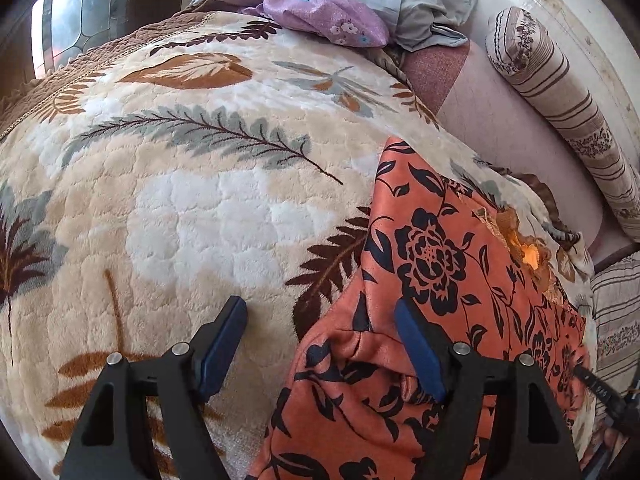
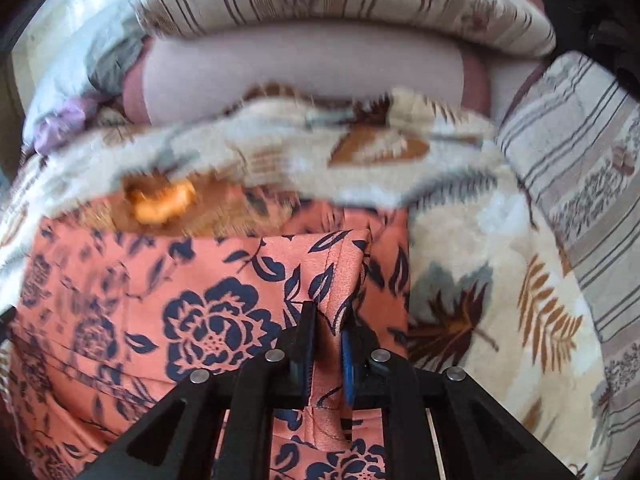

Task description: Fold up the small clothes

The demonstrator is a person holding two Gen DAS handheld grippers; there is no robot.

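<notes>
Right wrist view — orange floral garment (image 2: 224, 280) fold pinched in right gripper (image 2: 326, 340).

Open room is offered by the leaf-patterned blanket (image 1: 180, 200) left of the orange floral garment (image 1: 440, 264). Passage rightward is blocked by the striped bolster (image 1: 560, 112); farther back, by heaped clothes (image 1: 320, 12).

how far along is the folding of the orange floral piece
Early. Done: the orange floral garment lies on the leaf-print blanket. In hand: the right tool has pinched a hemmed edge; the left tool is open at a bunched corner. Left: the folds, plus the purple and grey clothes.
</notes>
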